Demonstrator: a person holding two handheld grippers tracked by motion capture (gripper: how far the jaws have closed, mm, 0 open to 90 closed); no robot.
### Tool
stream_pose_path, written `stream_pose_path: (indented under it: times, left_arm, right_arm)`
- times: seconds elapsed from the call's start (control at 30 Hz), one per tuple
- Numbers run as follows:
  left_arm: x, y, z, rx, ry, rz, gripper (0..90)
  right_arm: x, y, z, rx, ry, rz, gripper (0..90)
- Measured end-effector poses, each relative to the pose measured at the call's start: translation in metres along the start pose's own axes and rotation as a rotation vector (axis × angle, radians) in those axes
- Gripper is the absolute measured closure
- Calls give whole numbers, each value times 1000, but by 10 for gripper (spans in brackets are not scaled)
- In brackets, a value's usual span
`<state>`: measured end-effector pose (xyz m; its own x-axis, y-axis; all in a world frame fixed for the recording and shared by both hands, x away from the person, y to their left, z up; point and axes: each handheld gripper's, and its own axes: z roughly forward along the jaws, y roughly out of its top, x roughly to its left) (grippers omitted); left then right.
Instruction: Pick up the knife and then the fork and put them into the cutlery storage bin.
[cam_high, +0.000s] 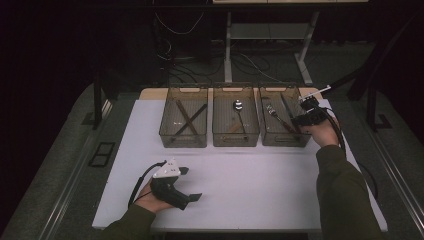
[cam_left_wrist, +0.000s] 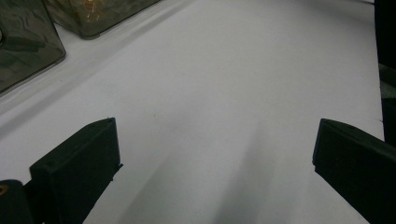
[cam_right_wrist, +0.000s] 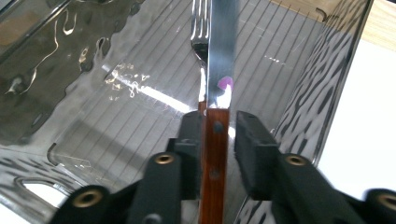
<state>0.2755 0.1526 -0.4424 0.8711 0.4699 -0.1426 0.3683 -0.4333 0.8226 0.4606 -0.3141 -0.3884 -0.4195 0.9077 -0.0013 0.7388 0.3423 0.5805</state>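
Observation:
A knife with a wooden handle and steel blade points into the right-hand clear bin, lying over a fork. My right gripper has the handle between its jaws: the left pad lies against the wood, while a slim gap shows at the right pad. In the high view the right gripper hovers at the right bin's near right corner, with the fork inside. My left gripper rests open on the white table, jaws wide, nothing between them.
Three clear bins stand in a row at the table's far side. The left bin holds two crossed dark sticks, the middle bin a spoon. A dark floor and desk legs lie beyond the table.

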Motion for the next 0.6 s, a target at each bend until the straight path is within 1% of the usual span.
stream_pose_path:
  times: [0.17,0.33,0.4,0.43,0.5,0.53,0.6]
  left_arm:
    - [0,0,0,0,-1,-1,5]
    - [0,0,0,1,-1,0,5]
    - [0,0,0,1,-2,0,5]
    - [0,0,0,0,-1,-1,5]
    - [0,0,0,0,-1,-1,5]
    - [0,0,0,1,-1,0,5]
    - [0,0,0,0,0,-2,5]
  right_arm:
    - [-1,-1,-1,-3,12,9,619]
    - [-2,-1,-6,-36,44,21,538]
    - [-2,-1,-8,-56,56,28,461]
    - [-1,-2,-9,-60,60,28,457]
    - [0,-2,-13,-70,64,25,412]
    - [1,-2,-14,-81,65,16,403]
    - [4,-4,-19,-96,65,4,351]
